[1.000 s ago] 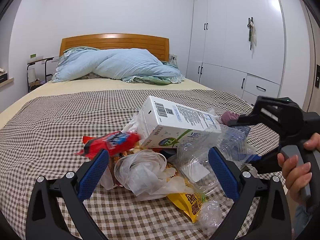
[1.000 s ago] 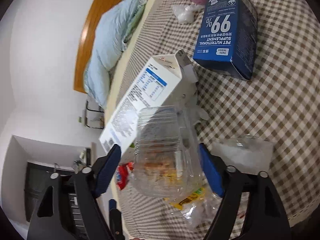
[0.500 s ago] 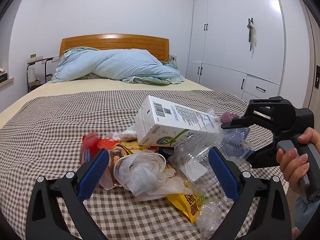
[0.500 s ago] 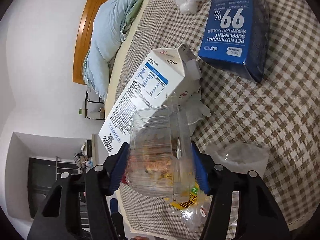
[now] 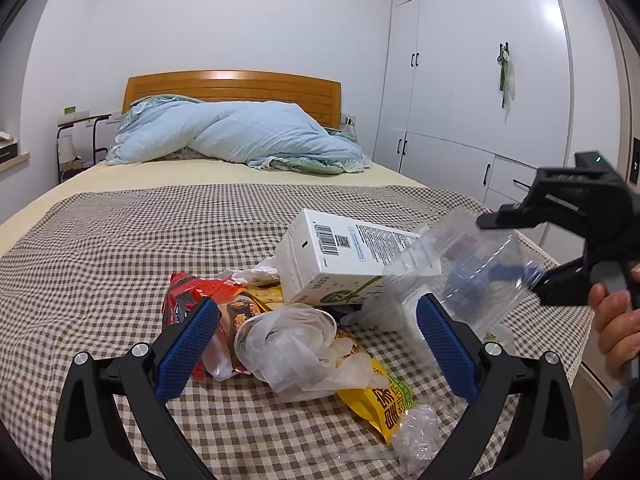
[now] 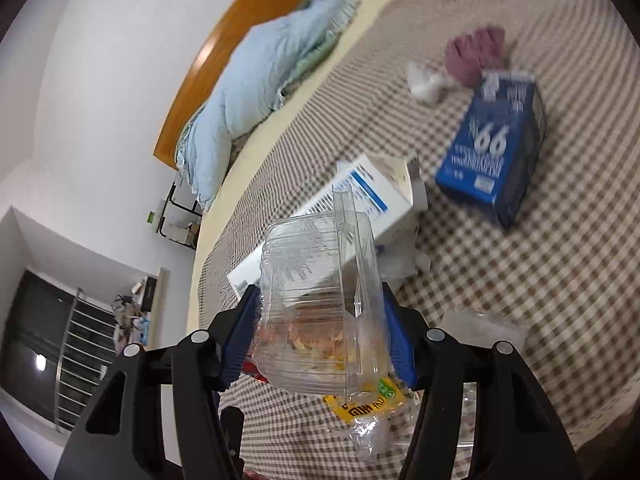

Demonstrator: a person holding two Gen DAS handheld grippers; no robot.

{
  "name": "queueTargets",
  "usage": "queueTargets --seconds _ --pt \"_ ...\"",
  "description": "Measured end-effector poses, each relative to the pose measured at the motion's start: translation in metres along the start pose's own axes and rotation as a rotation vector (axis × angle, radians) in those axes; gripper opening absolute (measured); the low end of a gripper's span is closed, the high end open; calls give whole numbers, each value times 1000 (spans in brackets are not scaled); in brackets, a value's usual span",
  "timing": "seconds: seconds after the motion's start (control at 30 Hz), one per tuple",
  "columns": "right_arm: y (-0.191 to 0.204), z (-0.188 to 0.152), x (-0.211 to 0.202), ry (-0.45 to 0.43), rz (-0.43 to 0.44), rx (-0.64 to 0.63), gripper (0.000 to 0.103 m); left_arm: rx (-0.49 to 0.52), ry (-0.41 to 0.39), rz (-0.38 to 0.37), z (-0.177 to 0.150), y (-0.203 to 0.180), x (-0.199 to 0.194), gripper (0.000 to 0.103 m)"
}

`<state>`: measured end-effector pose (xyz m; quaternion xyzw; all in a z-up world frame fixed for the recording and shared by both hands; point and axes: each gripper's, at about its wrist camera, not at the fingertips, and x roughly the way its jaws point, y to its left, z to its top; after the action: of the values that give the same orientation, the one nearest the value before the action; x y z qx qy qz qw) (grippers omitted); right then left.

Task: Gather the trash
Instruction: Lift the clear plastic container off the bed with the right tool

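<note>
On the checked blanket (image 5: 120, 248) lies a trash pile: a white carton (image 5: 344, 256), a red snack wrapper (image 5: 188, 292), a crumpled clear bag (image 5: 292, 340) and a yellow packet (image 5: 380, 400). My left gripper (image 5: 316, 320) hangs open just in front of the pile, with nothing between its blue pads. My right gripper (image 6: 318, 292) is shut on a clear plastic clamshell box (image 6: 320, 280) and holds it above the pile. The left wrist view shows that box (image 5: 468, 264) raised at the right, beside the carton. The carton (image 6: 372, 188) lies behind it.
A blue pet-supplement box (image 6: 496, 148), a pink cloth (image 6: 476, 52) and a white plastic wad (image 6: 424, 80) lie further along the blanket. A blue duvet (image 5: 240, 136) sits by the wooden headboard (image 5: 232, 84). White wardrobes (image 5: 480, 100) stand on the right, past the bed's edge.
My right gripper's pads closed on the clear box and lifted it off the pile. The carton tipped lower and the red wrapper slid down. My left gripper stayed still.
</note>
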<state>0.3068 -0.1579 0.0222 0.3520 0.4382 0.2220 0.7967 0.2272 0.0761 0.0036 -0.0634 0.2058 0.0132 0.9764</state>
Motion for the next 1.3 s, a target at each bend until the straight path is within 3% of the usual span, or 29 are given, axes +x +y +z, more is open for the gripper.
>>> queueTargets --seconds 0.47,0.83,1.3 --pt "30 -10 -44 -172 -100 -260 57 2 1 26 -3 16 -8 96" --pt "22 -11 -77 -262 -166 -362 57 33 10 52 -14 16 -14 96" --pt "-6 -15 -104 -364 -253 -487 57 110 8 46 -10 -16 -30 96"
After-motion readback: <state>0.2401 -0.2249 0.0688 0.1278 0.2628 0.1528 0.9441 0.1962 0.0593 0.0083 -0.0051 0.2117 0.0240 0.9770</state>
